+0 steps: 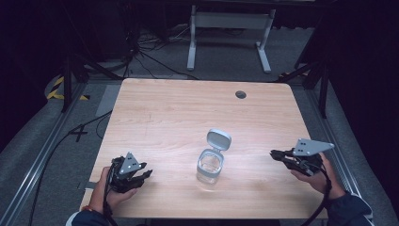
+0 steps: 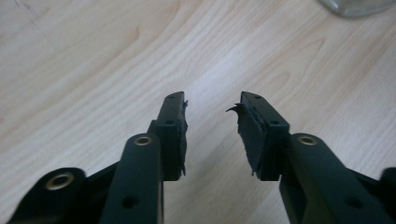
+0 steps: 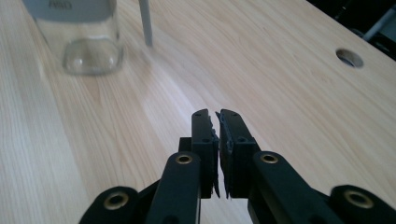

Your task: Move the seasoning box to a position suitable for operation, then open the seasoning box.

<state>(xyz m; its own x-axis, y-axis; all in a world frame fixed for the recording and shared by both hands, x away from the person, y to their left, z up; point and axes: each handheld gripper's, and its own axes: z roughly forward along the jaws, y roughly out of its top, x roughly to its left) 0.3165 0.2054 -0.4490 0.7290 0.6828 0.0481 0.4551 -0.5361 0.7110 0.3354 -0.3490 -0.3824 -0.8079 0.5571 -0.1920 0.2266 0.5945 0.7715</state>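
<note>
**Clear jar with open lid stands between two hand-held tongs on a wooden surface**

A pale wooden surface [image 1: 179, 113] with rounded corners takes up the middle of the high view. Dark floor, cables and the white legs of a frame [image 1: 230, 37] lie beyond its far edge. A small round hole [image 1: 241, 94] sits near the far right corner of the surface.

Near the middle of the surface, towards the person's side, stands a clear jar [image 1: 210, 168]. It is upright, and its grey hinged lid [image 1: 219, 139] is flipped open and leans back on the far side. The jar stands between the two hands and well apart from both.

At the lower left, the person's left hand holds the left tongs [image 1: 147, 173] low over the surface, close to the near edge, with the tips pointing towards the jar. In the left gripper view, the left tongs [image 2: 211, 122] are apart with a clear gap. Bare wood shows between the two black pads [image 2: 252, 130], and the base of the jar [image 2: 357, 5] is just visible at the top right corner.

At the right, the person's right hand holds the right tongs [image 1: 274, 153], pointing left towards the jar. In the right gripper view, the right tongs [image 3: 215, 115] are almost together, with a thin slit between the pads and nothing in it. The jar [image 3: 91, 44] stands farther off at the upper left.
</note>
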